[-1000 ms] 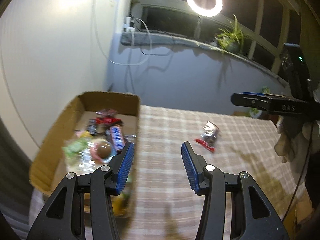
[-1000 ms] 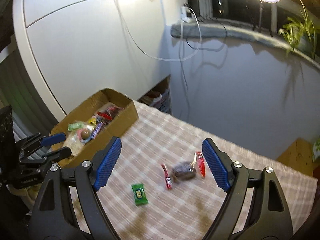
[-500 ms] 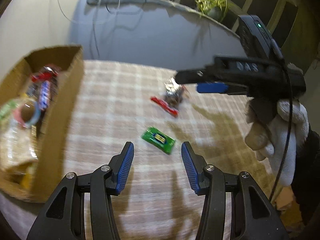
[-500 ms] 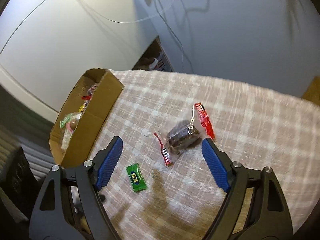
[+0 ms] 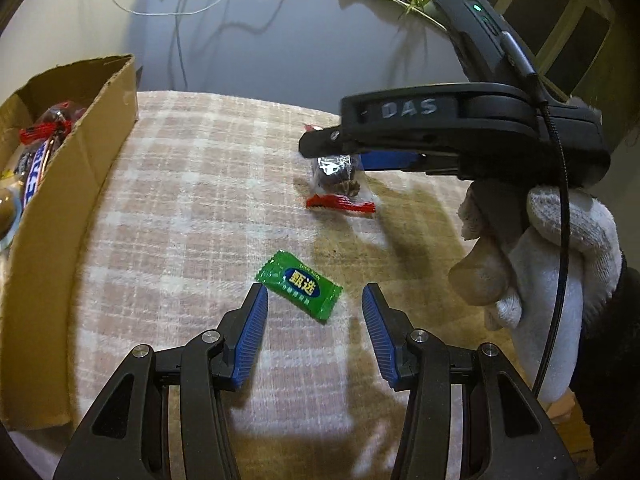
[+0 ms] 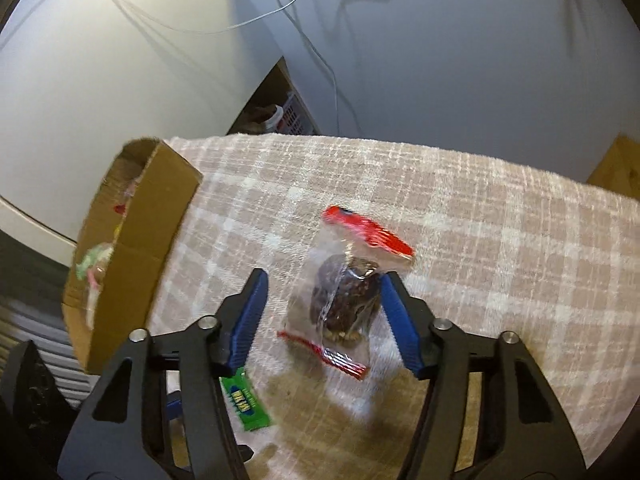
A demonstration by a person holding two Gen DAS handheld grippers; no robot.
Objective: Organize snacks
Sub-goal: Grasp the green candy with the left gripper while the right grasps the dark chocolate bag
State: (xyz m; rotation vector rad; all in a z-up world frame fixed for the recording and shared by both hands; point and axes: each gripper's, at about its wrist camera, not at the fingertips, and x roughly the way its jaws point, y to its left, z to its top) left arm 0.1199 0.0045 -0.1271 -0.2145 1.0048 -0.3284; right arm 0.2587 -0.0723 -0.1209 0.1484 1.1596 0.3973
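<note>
The left tongs point(image 5: 314, 294) are held spread just behind the green candy point(image 5: 299, 284) on the checked bench point(image 5: 192, 184). The right tongs point(image 6: 322, 280) — also spread — are seen astride the clear cookie packet point(image 6: 344, 296); the snacks inside the cardboard box point(image 5: 76, 168) are shown clearly only in the left view.

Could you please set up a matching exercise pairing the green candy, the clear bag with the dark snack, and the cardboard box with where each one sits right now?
Things:
1. green candy
2. clear bag
3. cardboard box

Places:
A. between the open right tongs
B. along the cloth's left edge, holding snacks
C. just ahead of the open left tongs

Pairs: 1-C, 2-A, 3-B
</note>
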